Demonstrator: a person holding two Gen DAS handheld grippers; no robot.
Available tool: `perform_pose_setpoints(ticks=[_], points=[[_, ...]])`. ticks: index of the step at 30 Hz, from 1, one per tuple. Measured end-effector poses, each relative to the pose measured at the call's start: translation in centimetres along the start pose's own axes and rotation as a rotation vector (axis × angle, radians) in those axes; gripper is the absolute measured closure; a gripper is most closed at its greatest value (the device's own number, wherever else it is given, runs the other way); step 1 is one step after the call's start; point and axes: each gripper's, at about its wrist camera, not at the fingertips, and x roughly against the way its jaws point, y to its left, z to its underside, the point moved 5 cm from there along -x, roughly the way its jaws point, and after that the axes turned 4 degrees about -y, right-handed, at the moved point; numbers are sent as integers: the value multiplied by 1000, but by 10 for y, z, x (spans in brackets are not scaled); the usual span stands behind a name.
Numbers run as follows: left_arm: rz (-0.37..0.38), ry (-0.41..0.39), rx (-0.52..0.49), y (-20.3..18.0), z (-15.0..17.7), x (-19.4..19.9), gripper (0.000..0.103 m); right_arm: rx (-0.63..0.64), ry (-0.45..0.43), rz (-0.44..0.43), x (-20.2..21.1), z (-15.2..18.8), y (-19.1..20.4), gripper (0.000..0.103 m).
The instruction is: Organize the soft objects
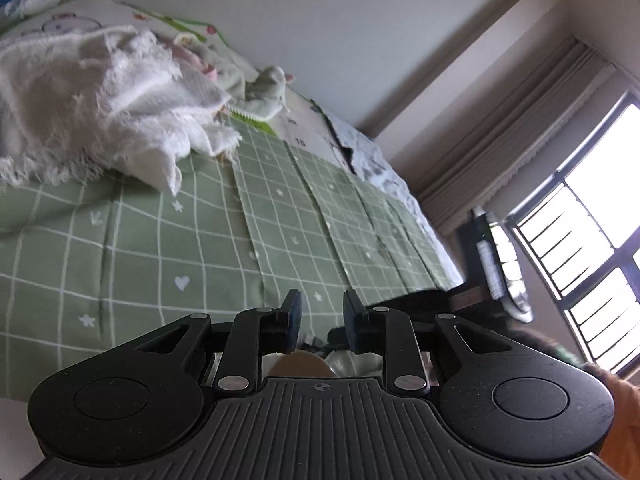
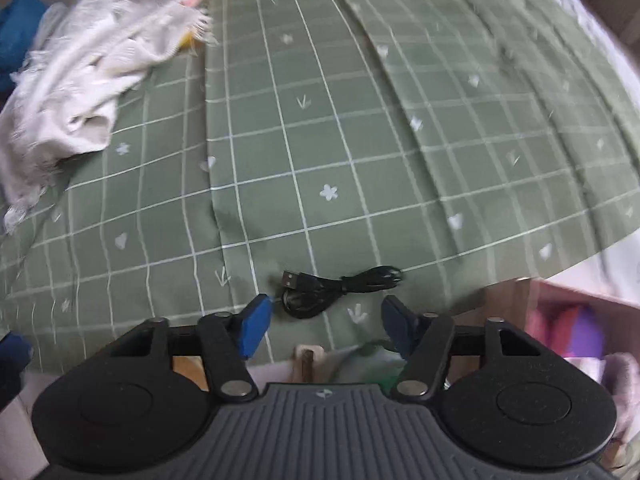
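Note:
A crumpled white fringed cloth point(image 1: 92, 96) lies on the green checked bedspread point(image 1: 200, 240), far up and left of my left gripper point(image 1: 322, 320), which is open and empty. A pale green soft toy point(image 1: 268, 94) lies beyond the cloth. In the right wrist view the same white cloth point(image 2: 88, 76) sits at the upper left of the bedspread point(image 2: 360, 128). My right gripper point(image 2: 326, 320) is open and empty, just short of a coiled black USB cable point(image 2: 332, 288).
A window with bars point(image 1: 580, 248) and a dark side table with a bottle point(image 1: 490, 264) stand past the bed's far end. A box with pink and purple items point(image 2: 568, 332) is at the lower right. Blue fabric point(image 2: 16, 36) lies beyond the cloth.

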Motion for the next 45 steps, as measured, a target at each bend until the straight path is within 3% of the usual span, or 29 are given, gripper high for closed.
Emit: perform_pose_setpoints(ticks=[2, 4, 6, 10, 12, 14, 17, 18, 23, 24, 25, 27, 29, 35, 40, 45], points=[[-33, -6, -25, -1, 0, 3, 78, 38, 0, 9, -12, 3, 5, 43], [-66, 3, -40, 0, 2, 1, 78, 120, 7, 22, -20, 9, 14, 51], [-89, 25, -41, 3, 5, -3, 78, 191, 20, 32, -21, 15, 20, 66], [-100, 47, -43, 4, 11, -9, 78, 280, 18, 17, -5, 19, 24, 70], [-103, 51, -51, 4, 13, -10, 78, 208, 23, 8, -5, 14, 16, 70], [-112, 53, -63, 4, 15, -10, 78, 57, 37, -16, -10, 5, 3, 68], [-118, 52, -60, 5, 16, -10, 78, -175, 70, -38, -28, -3, -16, 49], [-119, 52, -59, 5, 16, -10, 78, -250, 74, -29, -34, -4, -23, 47], [-122, 60, -74, 5, 18, -12, 78, -479, 63, 17, -56, -4, -46, 47], [-125, 62, -76, 5, 18, -13, 78, -487, 47, 19, -57, -4, -47, 51], [-128, 66, -77, 5, 19, -14, 78, -468, 36, 27, -59, -5, -46, 57], [-132, 75, -84, 6, 20, -15, 78, -372, 6, 42, -55, -6, -38, 82], [-137, 76, -95, 4, 21, -14, 78, -305, -15, 30, -44, -6, -29, 90], [-159, 38, -149, -2, 19, -4, 78, -171, -103, -66, 25, 4, -14, 91], [-67, -53, -311, -39, 21, 16, 78, -100, -141, -165, 85, 40, -15, 91], [-7, 68, -419, -86, 60, 1, 78, -6, -169, -178, 116, 99, -29, 90]])
